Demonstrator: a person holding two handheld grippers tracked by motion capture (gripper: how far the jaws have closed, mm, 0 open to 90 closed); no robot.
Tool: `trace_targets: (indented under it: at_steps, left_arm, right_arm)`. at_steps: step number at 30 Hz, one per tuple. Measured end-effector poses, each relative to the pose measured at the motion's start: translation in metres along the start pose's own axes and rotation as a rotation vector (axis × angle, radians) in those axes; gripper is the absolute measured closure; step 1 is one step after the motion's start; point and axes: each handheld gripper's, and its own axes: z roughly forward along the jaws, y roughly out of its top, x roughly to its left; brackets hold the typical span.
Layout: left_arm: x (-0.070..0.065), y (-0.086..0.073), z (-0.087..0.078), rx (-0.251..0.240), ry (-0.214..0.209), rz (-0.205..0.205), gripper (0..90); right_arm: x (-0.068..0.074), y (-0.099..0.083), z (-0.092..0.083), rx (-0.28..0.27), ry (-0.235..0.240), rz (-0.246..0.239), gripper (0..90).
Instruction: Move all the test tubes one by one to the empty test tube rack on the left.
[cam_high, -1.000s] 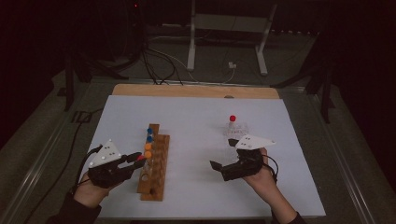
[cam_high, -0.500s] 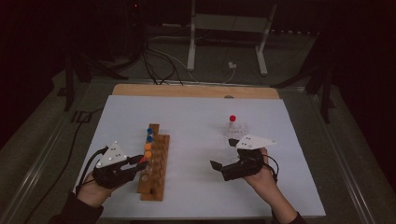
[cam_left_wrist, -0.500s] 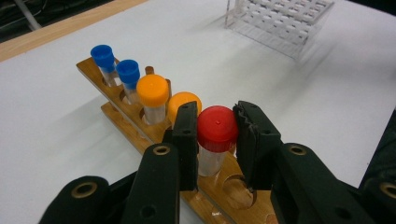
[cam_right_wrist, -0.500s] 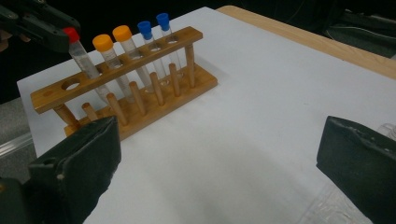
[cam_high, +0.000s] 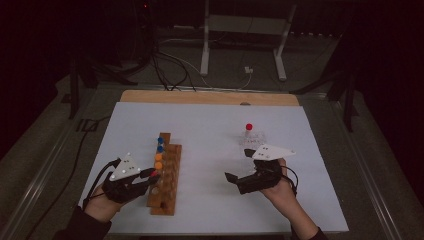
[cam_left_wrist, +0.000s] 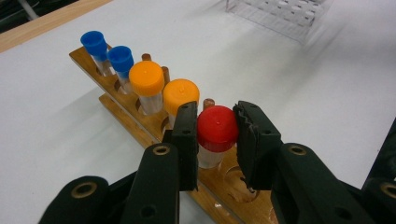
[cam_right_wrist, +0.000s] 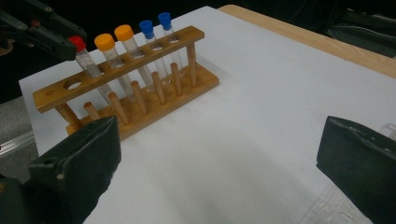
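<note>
A wooden tube rack (cam_high: 167, 192) stands left of centre on the white sheet (cam_high: 210, 125). It holds two blue-capped tubes (cam_left_wrist: 121, 55) and two orange-capped tubes (cam_left_wrist: 146, 78). My left gripper (cam_left_wrist: 217, 135) is shut on the cap of a red-capped tube (cam_left_wrist: 217, 127). That tube (cam_right_wrist: 77, 44) leans in the rack's (cam_right_wrist: 121, 63) fifth hole, with one free hole beside it. My left gripper (cam_high: 153, 175) comes at the rack from its left. My right gripper (cam_high: 238, 165) rests right of centre; it (cam_right_wrist: 219, 161) is open wide with nothing between its jaws.
A clear plastic rack (cam_high: 256, 141) with one red-capped tube (cam_high: 249, 127) upright in it stands just beyond the right hand. A wooden board edge (cam_high: 210, 96) runs along the far side of the sheet. Cables and a metal stand lie on the floor behind.
My left gripper has edged slightly right toward the rack with the red-capped tube still in it. The right hand has stayed still.
</note>
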Motion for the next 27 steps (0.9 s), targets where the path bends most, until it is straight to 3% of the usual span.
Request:
trace_targets:
  at_steps: [8,11,13,19,23,27]
  left_arm:
    - [0.001,0.001,-0.001,-0.011,-0.013,-0.026,70.1]
    - [0.002,0.004,-0.007,-0.033,-0.032,-0.044,63.4]
    - [0.002,0.006,-0.012,-0.050,-0.044,-0.048,57.9]
    - [0.003,0.009,-0.024,-0.129,-0.026,-0.061,35.6]
    - [0.003,0.010,-0.027,-0.160,-0.042,-0.060,16.6]
    - [0.003,0.012,-0.029,-0.194,-0.066,-0.071,7.3]
  right_arm:
    - [0.000,0.001,-0.001,-0.002,0.002,-0.003,0.0]
    - [-0.001,0.001,-0.002,-0.004,0.000,-0.004,0.0]
    - [-0.001,0.001,-0.003,-0.004,0.001,-0.004,0.0]
    - [-0.004,0.003,-0.007,-0.019,-0.013,0.000,0.0]
    - [-0.008,0.004,-0.009,-0.028,-0.027,-0.001,0.0]
    - [-0.011,0.004,-0.011,-0.025,-0.057,-0.027,0.0]
